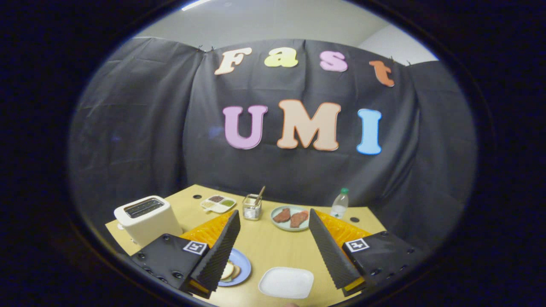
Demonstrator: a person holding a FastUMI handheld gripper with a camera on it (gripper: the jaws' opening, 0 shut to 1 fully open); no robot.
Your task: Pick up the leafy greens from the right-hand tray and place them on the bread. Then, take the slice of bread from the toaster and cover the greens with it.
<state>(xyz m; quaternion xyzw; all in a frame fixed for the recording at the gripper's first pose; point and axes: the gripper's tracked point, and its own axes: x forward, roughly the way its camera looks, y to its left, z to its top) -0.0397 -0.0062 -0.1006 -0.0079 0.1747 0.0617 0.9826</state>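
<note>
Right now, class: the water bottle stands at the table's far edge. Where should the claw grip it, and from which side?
Grip the water bottle around its clear body, below the green cap, coming in level from the near side. It stands upright and apart from the plate of meat. The claw is open, holding nothing.

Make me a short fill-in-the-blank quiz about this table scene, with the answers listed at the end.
1. The gripper hangs above the table with its fingers wide ____.
2. The white square plate between the fingers is ____.
3. The round plate beyond the fingers carries ____ pieces of meat.
4. The cap on the plastic bottle is ____.

Answers: open; empty; two; green
</note>
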